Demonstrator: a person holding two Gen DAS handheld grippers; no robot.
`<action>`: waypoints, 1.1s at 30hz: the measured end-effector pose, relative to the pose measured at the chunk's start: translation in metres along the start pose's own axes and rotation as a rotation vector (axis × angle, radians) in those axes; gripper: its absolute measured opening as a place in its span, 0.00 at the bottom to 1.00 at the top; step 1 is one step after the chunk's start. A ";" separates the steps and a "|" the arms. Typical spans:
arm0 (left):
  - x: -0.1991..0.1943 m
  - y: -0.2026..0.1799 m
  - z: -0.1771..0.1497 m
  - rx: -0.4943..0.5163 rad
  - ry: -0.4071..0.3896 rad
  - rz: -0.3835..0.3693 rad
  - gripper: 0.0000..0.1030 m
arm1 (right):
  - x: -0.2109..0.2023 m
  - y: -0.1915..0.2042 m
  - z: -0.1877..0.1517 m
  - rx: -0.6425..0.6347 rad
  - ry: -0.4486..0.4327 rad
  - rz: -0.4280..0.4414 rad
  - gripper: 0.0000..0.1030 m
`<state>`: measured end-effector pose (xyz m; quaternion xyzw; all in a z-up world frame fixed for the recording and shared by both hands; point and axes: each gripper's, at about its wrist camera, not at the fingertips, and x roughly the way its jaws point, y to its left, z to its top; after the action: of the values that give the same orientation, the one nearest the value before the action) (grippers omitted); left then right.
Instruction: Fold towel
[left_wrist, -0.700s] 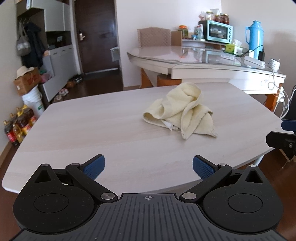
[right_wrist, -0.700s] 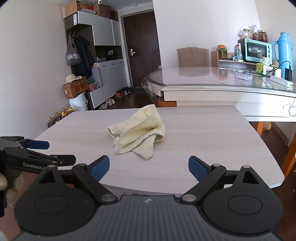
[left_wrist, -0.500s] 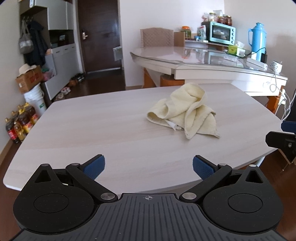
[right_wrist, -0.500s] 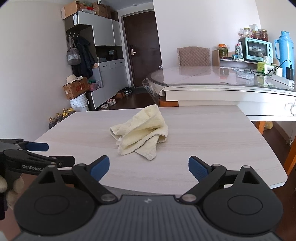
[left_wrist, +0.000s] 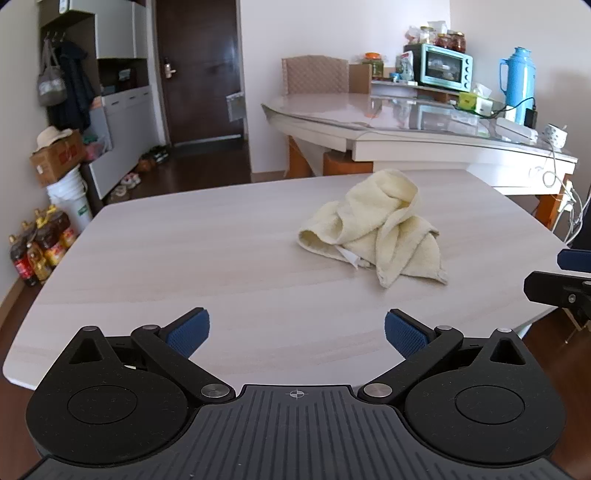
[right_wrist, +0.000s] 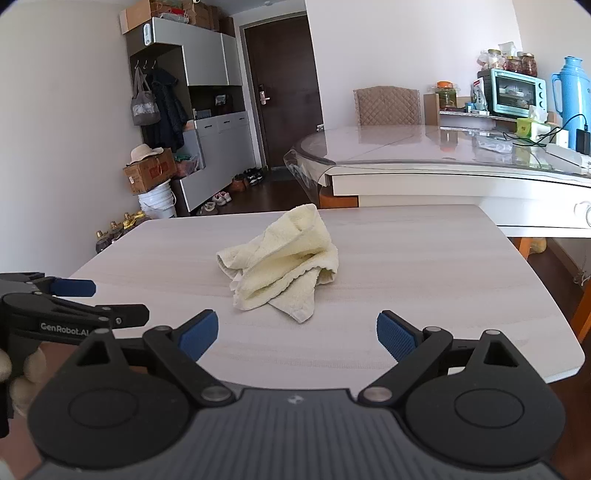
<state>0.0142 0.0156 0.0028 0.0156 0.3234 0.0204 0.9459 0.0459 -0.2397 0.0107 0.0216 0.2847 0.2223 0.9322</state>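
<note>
Both of our grippers have edged closer to the crumpled pale-yellow terry towel (left_wrist: 373, 232) since 0.7 s ago. It lies heaped mid-way across the light wood-grain table (left_wrist: 184, 258). Our left gripper (left_wrist: 295, 330) is spread wide, well short of it; our right gripper (right_wrist: 297, 332) likewise, empty.
</note>
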 end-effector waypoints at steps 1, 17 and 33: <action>0.001 0.001 0.001 0.001 0.002 0.003 1.00 | 0.001 0.000 0.000 0.000 0.001 0.001 0.92; 0.028 0.007 0.009 -0.004 0.024 0.001 1.00 | 0.022 -0.002 0.006 0.022 0.006 -0.010 0.92; 0.050 0.013 0.023 -0.010 0.039 -0.013 1.00 | 0.047 0.002 0.018 -0.007 0.038 -0.001 0.92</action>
<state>0.0675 0.0303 -0.0085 0.0081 0.3419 0.0163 0.9395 0.0894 -0.2164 0.0021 0.0141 0.3017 0.2230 0.9268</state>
